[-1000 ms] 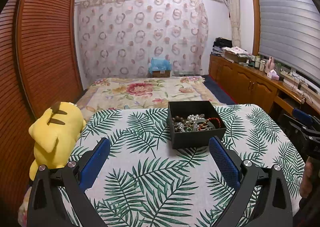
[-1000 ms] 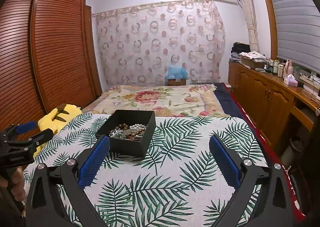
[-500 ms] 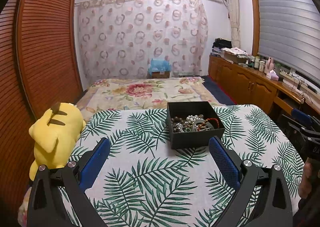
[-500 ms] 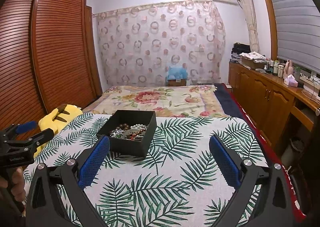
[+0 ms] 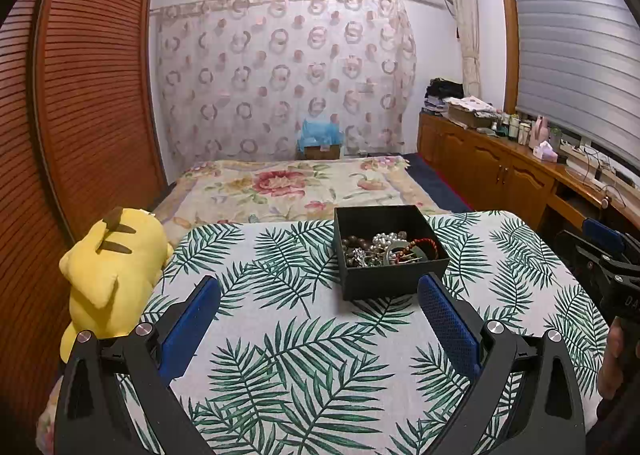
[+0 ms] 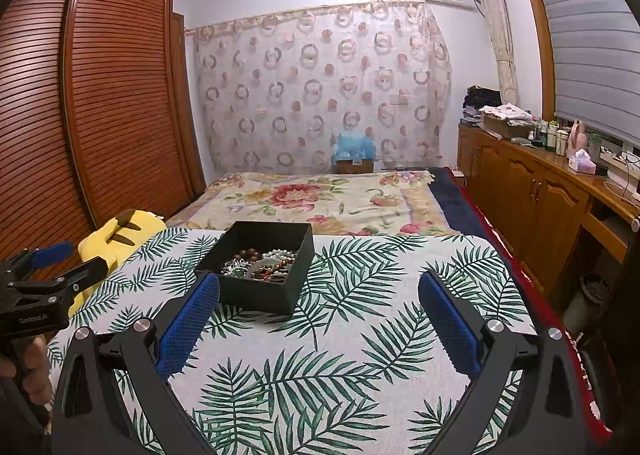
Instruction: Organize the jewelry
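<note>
Both tongs are spread wide w/ nothing between the blue pads. Left gripper (image 5: 318,295) hovers over the palm-leaf tablecloth (image 5: 304,375), touching nothing, its right pad lined up near the front right corner of the black box (image 5: 394,279) but short of it. Right gripper (image 6: 318,295) is the same deal: wide, empty, above the cloth, w/ its left pad visually overlapping the box's near left corner. Can't tell if that's contact or just perspective, looks like a gap tbh.

The jewelry (image 5: 386,251) is all sitting inside the open box: dark wooden beads, a pearl strand, a red beaded bracelet, some silvery bits, all in one tangled heap. Nothing loose on the cloth that I can see. So this fits either a pile waiting to get sorted out or everything already gathered into the box. Can't call it from here.

What could go wrong imo:
- strands are knotted together, so pinching one prob drags its neighbours up too
- box looks light and sits on cloth, so a nudge from a pad could slide or tip it
- box walls are tall and the pads are wide, so reaching in = tight fit, easy to catch the rim

Yellow plush (image 5: 112,271) sits off the table's left edge, out of the way.
</note>
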Motion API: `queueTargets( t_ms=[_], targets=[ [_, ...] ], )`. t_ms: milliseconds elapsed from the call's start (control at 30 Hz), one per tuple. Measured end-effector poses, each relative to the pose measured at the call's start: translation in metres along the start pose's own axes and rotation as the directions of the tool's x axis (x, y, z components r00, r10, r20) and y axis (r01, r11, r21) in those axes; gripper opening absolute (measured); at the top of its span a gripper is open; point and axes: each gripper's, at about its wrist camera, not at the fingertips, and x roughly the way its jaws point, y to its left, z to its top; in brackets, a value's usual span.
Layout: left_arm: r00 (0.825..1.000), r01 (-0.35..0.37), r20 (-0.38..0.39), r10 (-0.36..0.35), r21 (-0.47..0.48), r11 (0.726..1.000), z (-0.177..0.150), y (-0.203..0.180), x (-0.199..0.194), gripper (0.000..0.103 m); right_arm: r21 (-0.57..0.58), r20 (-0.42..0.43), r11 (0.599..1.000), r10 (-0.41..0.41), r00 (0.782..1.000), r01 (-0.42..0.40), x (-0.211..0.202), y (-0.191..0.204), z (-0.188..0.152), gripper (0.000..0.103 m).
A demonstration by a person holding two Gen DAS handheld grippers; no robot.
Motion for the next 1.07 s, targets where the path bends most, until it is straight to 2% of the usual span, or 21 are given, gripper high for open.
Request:
queueTargets(
  t_ms=[1067],
  targets=[
    [1.000,0.002,0.000,-0.002,0.004,1.000,-0.0001,-0.0020,-0.0014,0.095,0.000,0.001,1.000,0.002,1.000,-0.002,-0.0003,0.0011,-0.0007,0.100]
  ],
)
